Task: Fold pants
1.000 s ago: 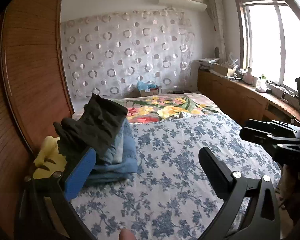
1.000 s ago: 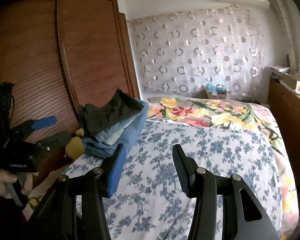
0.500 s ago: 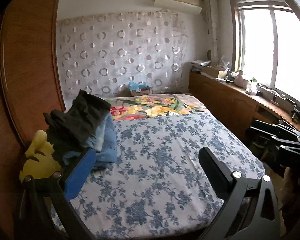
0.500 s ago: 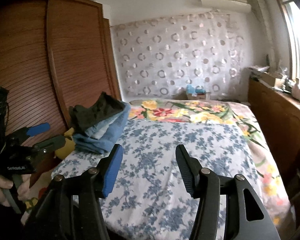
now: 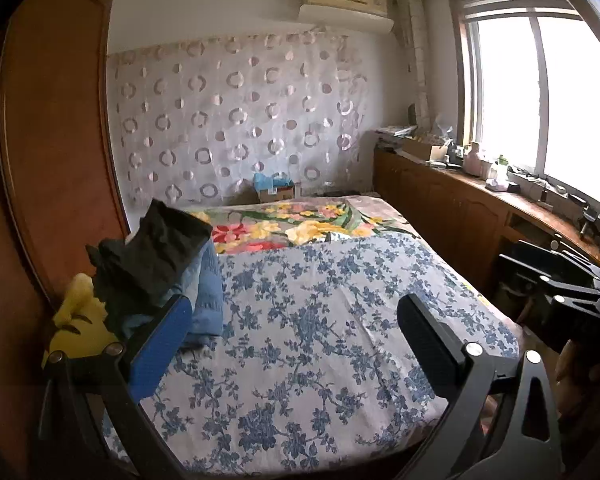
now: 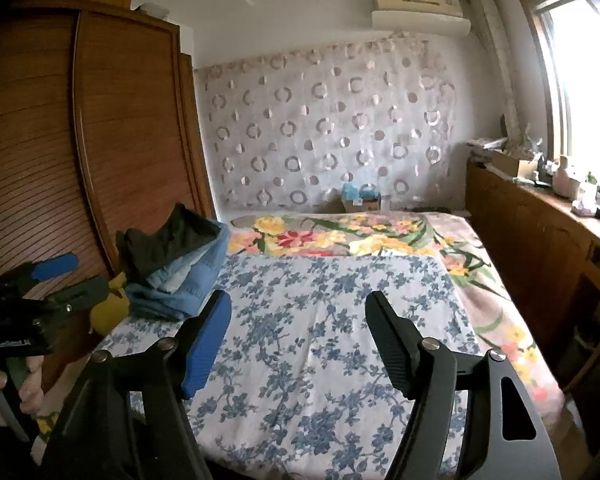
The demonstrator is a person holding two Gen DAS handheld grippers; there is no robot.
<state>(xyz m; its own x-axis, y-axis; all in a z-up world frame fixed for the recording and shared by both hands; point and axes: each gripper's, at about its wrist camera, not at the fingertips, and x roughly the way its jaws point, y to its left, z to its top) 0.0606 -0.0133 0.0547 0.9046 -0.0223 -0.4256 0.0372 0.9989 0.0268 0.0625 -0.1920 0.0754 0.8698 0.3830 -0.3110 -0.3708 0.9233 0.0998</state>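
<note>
While both tongs hang over the near end of the bed, neither has anything between its fingers. In the left wrist view the left gripper [image 5: 294, 330] stands wide apart, its blue-padded finger [image 5: 160, 344] low at the left and its black finger [image 5: 428, 344] at the right, with only the blue-flowered sheet [image 5: 308, 320] showing in the gap. In the right wrist view the right gripper [image 6: 298, 328] is apart too; its jaws have just been opening further, and they are bare of cloth.

Each tool shows in the other's camera: the right one sits at the right edge of the left view, and the left one at the left edge of the right view, gripped by a hand [image 6: 4, 384].

On the left side of the bed, close against the wooden wardrobe [image 6: 112, 128], lies a stack of folded pants [image 5: 168, 276]: a dark pair on top, lighter and deeper blue denim beneath. A yellow soft toy [image 5: 76, 328] pokes out just beside the stack, toward the wardrobe.

Farther up the bed a bright floral blanket [image 6: 340, 236] covers the mattress. Behind it hangs a circle-patterned curtain [image 5: 240, 120], with an air conditioner [image 5: 344, 8] above. Along the right runs a low wooden cabinet [image 5: 452, 208] under the window [image 5: 540, 100], its top cluttered with small items.
</note>
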